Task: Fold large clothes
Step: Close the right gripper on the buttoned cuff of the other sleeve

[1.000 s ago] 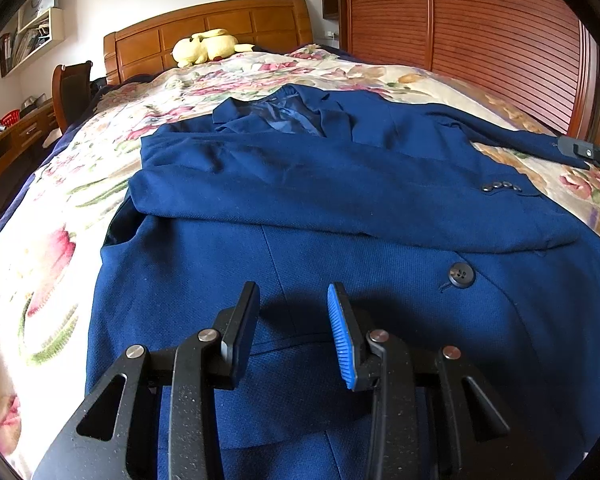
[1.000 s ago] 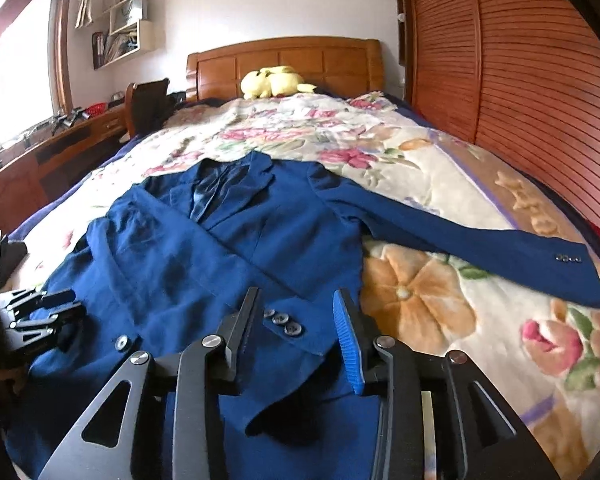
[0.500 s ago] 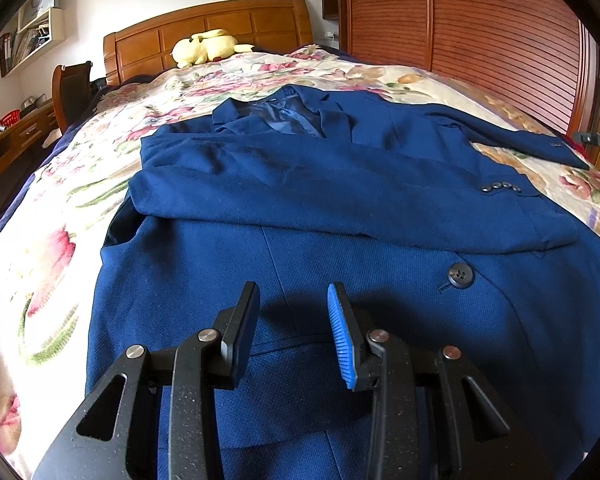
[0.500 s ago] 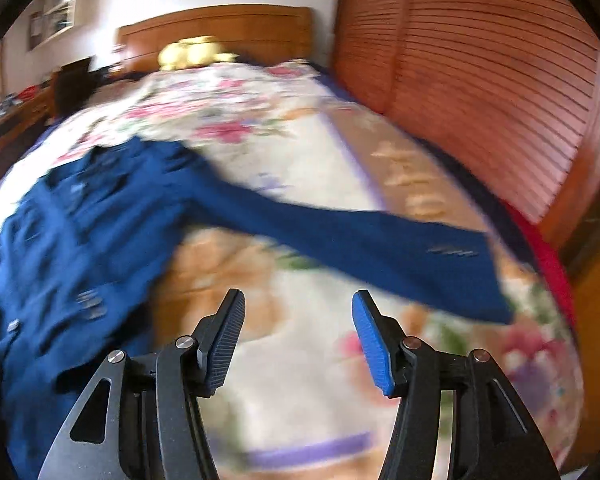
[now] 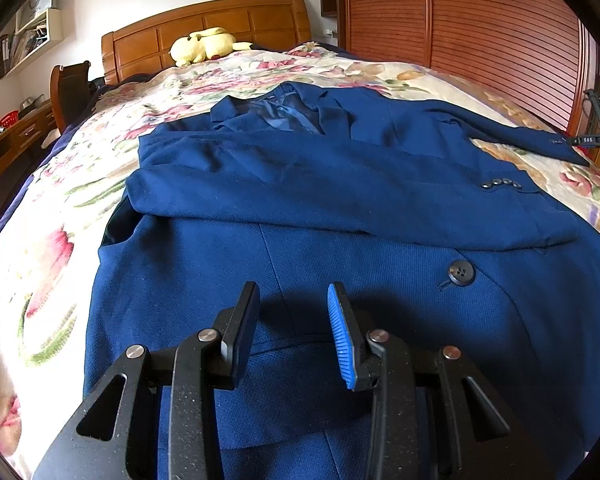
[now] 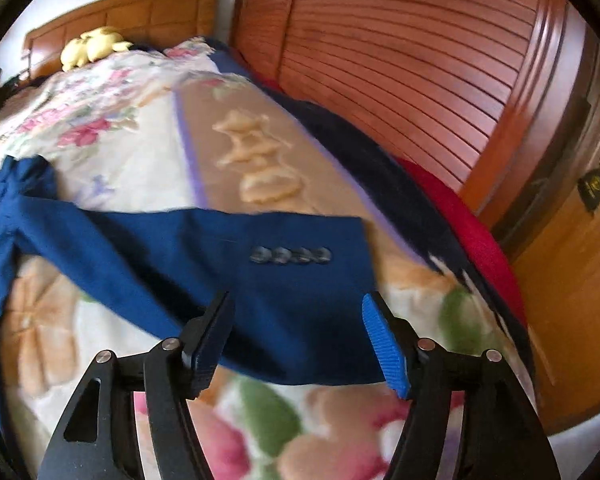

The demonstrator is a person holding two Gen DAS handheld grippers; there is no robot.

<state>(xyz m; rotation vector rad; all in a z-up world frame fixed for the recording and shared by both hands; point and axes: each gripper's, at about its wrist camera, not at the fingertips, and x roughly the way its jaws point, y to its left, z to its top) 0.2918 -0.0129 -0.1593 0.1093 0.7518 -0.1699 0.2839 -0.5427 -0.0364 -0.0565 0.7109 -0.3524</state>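
Note:
A navy suit jacket (image 5: 340, 208) lies face up on the flowered bedspread (image 5: 60, 208), with one sleeve folded across its chest. My left gripper (image 5: 292, 320) hovers over the jacket's lower front, its jaws apart with nothing between them. The other sleeve (image 6: 204, 248) stretches out to the right across the bed, with several buttons at its cuff (image 6: 290, 255). My right gripper (image 6: 296, 312) hangs just over that cuff; its jaws are opening wide and the pads do not press the cloth. In the left wrist view the right gripper (image 5: 594, 140) shows at the far right edge, by the cuff.
A yellow plush toy (image 5: 204, 44) sits by the wooden headboard (image 5: 204, 28). A slatted wooden wardrobe (image 6: 400, 40) runs along the bed's right side, with a red blanket (image 6: 472, 236) in between. A desk (image 5: 8, 140) and a chair (image 5: 70, 88) stand on the left.
My right gripper has swung right, from over the jacket's body to the outstretched sleeve's cuff, and its jaws have widened. The left gripper and the jacket have stayed still.

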